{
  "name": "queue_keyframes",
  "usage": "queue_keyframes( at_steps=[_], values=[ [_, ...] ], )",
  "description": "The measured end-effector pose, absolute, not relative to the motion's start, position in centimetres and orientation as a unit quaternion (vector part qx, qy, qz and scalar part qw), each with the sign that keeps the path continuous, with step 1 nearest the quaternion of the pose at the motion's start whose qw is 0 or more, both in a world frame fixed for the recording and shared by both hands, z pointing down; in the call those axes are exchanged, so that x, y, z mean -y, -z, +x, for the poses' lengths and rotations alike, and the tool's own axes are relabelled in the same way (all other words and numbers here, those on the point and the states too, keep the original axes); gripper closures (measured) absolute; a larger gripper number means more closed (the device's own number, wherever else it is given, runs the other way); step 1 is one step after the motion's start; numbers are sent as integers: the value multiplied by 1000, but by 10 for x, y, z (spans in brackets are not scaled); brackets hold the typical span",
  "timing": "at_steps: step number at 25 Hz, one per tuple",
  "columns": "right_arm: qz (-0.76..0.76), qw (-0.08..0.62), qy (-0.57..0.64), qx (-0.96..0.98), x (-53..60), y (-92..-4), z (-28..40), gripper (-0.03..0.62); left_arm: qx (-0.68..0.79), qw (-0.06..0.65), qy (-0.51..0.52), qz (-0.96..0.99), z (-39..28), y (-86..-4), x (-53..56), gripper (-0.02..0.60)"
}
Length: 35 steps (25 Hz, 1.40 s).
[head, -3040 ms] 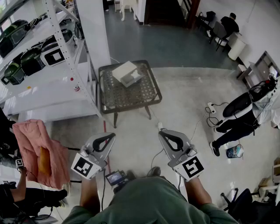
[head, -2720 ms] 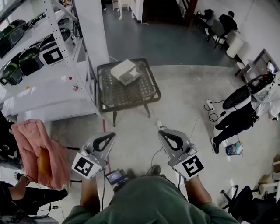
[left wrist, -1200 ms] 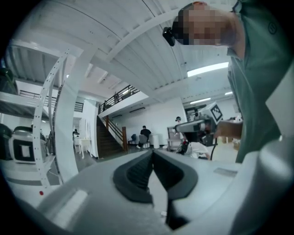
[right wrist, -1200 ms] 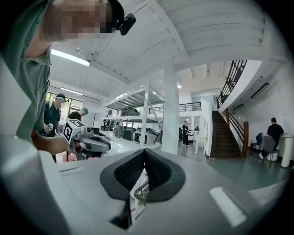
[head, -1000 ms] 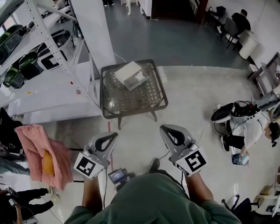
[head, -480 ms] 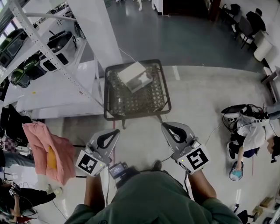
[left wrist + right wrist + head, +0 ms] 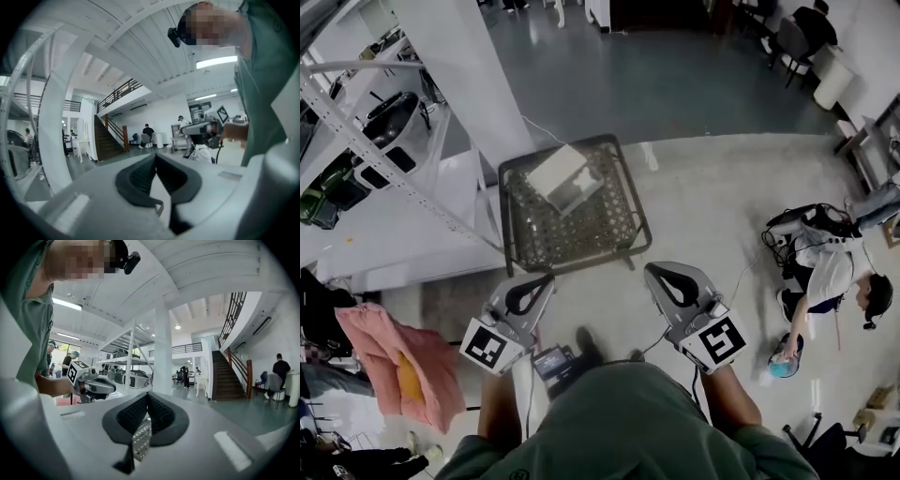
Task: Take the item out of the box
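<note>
two grippers, both empty, and we judge this as the approach step: no part of the take-out is done yet. the box [image 7: 565,176] sits on the mesh table [image 7: 581,234], toward its far left part, well apart from both tools. it looks white with one side open toward us, but the inside is too small to read, so we take the item as still in there. left gripper [image 7: 155,158] is clenched, pads meeting at the tips with nothing between them, only the loop-shaped gap behind. right gripper [image 7: 147,395] is the same, tips together and holding nothing; the table mesh shows through the gap below its pads. in the head view both hang side by side in front of our body, just short of the table's near edge, pointing roughly level toward it and touching nothing. next move, by our guess: close in on the table, spread the jaws, steady the box with one tool and reach into the open side with the other. the box may slide on the mesh.
</note>
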State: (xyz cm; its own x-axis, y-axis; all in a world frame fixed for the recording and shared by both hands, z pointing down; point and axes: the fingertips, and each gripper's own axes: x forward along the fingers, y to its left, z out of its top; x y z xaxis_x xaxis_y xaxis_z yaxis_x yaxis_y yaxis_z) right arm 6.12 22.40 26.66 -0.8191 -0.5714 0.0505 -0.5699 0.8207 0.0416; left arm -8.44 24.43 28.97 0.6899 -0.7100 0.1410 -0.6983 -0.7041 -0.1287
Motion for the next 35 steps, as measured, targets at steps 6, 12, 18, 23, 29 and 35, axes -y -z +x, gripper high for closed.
queue_keyframes(
  at_steps=[6,12,18,23,29,35],
  values=[
    [348,33,29,936,-205,-246,31,589,-348,56,55,-934,-117,-267,-208,578],
    [379,42,40,924,-189,-235,-4,589,-316,68,43,-945,-152,-268,-179,578],
    [386,72,32,919,-184,-247,-16,589,-306,52,21,-950,-160,-281,-165,578],
    [384,73,30,920,-163,-247,-18,589,-313,41,23,-949,-165,-293,-149,578],
    [344,63,22,937,-120,-261,-28,589,-351,27,40,-935,-173,-301,-122,578],
    [300,45,22,953,-56,-262,-25,589,-390,19,64,-918,-167,-305,-74,574]
  ],
)
